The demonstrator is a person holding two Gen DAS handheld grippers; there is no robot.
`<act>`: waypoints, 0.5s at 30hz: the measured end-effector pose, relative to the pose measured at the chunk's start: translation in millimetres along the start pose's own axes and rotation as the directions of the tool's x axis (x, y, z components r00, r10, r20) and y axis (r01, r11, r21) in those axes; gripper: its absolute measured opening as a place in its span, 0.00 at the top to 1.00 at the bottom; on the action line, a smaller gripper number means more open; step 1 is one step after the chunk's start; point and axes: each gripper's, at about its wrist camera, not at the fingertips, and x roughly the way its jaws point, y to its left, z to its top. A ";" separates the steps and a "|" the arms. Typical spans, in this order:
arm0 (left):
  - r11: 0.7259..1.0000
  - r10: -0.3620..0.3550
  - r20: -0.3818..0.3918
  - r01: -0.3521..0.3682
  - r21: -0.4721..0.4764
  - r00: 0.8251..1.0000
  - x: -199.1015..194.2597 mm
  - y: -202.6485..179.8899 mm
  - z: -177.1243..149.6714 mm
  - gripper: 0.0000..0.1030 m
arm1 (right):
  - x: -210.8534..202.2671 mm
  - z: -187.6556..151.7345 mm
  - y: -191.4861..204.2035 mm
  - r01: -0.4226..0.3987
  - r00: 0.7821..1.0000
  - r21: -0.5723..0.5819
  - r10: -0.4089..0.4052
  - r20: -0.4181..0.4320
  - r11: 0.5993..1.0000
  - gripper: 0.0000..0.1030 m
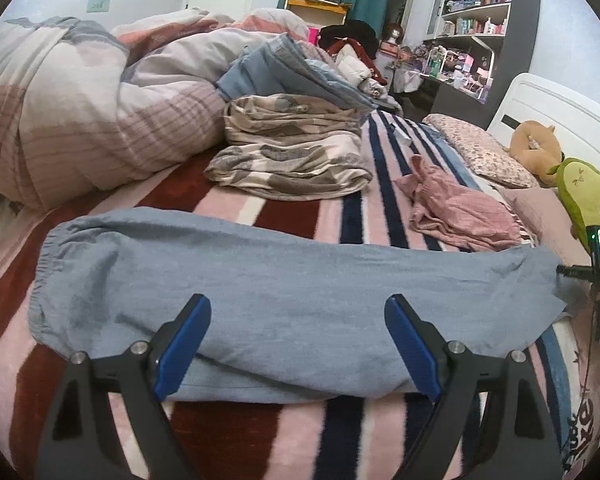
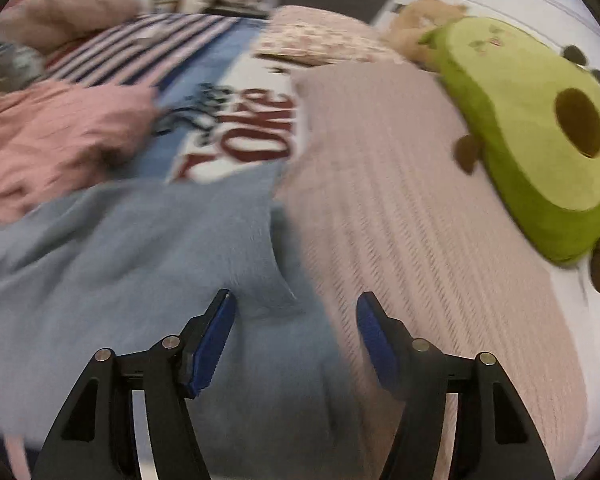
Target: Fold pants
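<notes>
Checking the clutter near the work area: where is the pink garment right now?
The pink garment lies crumpled on the striped blanket, just beyond the blue pants, right of the folded sheets.

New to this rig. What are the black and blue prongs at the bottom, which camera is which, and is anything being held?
No robot here: a person carries a hand-held gripper in each hand, with a fisheye camera looking along its fingers. The prongs are those fingers.

Left wrist view: the left hand-held gripper is open over the blue pants, which lie folded lengthwise across the striped blanket. Behind them sits a pink garment.

Right wrist view, blurred: the right hand-held gripper is open over the pants' end, beside an avocado plush.

Nothing is held.
</notes>
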 end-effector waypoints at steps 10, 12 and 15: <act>0.979 -0.018 -0.003 0.017 -0.202 1.000 -28.1 81.1 -13.6 0.09 | -96.4 -49.4 28.8 -0.332 0.940 0.098 0.321 0.112 0.938 0.47; 0.969 -0.030 -0.019 0.025 -0.245 0.999 -28.9 95.7 -20.8 0.09 | -115.3 -69.9 50.4 -0.423 0.903 0.084 0.412 0.121 0.902 0.40; 0.943 -0.074 -0.063 0.050 -0.328 0.995 -24.9 122.0 -35.9 0.09 | -141.5 -103.4 90.2 -0.536 0.840 0.039 0.529 0.125 0.843 0.37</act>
